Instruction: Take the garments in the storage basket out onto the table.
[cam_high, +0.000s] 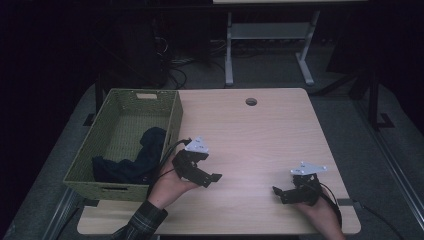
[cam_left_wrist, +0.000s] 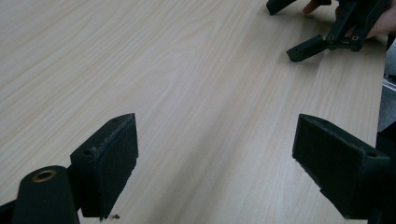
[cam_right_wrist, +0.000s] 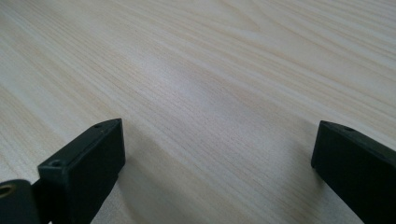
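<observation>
We found the dark garment (cam_high: 135, 162) heaped in the green woven basket (cam_high: 172, 122) at the table's (cam_high: 260, 135) left edge; to lift it, we judged the left gripper (cam_high: 212, 177), jaws wide and empty just beside the basket, should swing back over the rim. The right gripper (cam_high: 276, 192) sat near the front right, jaws likewise spread on nothing.
</observation>
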